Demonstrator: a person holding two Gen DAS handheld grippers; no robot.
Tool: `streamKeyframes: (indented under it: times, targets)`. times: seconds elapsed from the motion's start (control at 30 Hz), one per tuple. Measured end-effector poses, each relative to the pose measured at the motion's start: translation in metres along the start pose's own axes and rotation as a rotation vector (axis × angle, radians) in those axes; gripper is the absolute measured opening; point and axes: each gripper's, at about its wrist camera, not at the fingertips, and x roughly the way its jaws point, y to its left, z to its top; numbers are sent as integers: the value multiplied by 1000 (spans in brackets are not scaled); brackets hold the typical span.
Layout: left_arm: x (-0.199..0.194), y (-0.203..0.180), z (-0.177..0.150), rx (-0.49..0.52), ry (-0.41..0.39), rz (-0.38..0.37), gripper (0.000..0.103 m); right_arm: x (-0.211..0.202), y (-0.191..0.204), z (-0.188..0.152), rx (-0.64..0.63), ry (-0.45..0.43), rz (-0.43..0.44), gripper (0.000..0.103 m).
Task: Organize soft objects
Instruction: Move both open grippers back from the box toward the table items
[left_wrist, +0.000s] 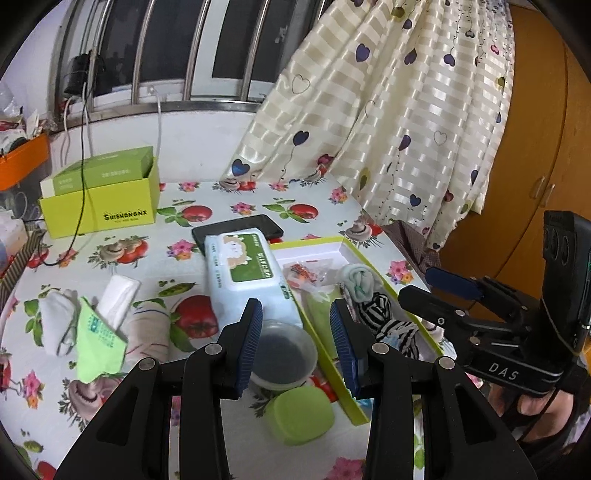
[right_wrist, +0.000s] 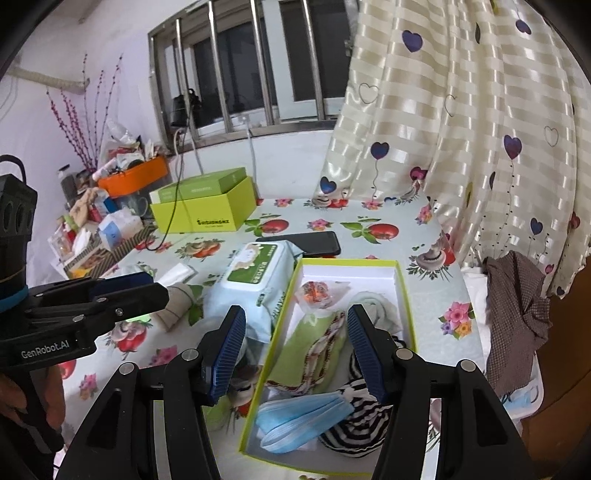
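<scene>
Both hand-held grippers, left (left_wrist: 295, 343) and right (right_wrist: 295, 354), gape wide and empty above the lime-rimmed tray (right_wrist: 406, 295).

My blue-padded black right gripper (right_wrist: 295, 350) over the lime-rimmed white tray (right_wrist: 404, 291); pale blue mask (right_wrist: 295, 419); black-and-white striped cloth (right_wrist: 354, 424); fruit-and-flower tablecloth (right_wrist: 369, 221).

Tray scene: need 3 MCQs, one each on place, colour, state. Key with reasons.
1. Where is the blue face mask?
A. inside the tray
B. on the phone
C. in the orange bin

2. What colour is the tray's rim?
A. red
B. lime green
C. black

3. How is the right gripper?
A. shut on a sock
B. shut on the wipes pack
C. open, empty

Key: 1 A, the mask lies at the tray's near end; 2 B, its edge is lime green; 3 C, fingers apart with nothing between them.
</scene>
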Motion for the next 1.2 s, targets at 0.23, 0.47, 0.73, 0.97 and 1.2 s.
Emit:
streamKeyframes:
  times: [0.23, 0.47, 0.73, 0.97, 1.2]
  targets:
    - [-9, 9, -12, 13, -2, 12, 40, -4, 17, -2, -33, 3, 30, 58]
    - [-17, 20, -23, 27, -19, 27, 40, -3, 32, -3, -66, 18, 60, 58]
    - [-27, 37, -33, -28, -9, 27, 40, -3, 52, -5, -111, 23, 101, 58]
    - [-35, 49, -39, -69, -13, 25, 40, -3, 66, -7, -144, 31, 134, 58]
    - [-41, 55, -44, -78, -9, 41, 40, -2, 75, -7, -162, 33, 156, 58]
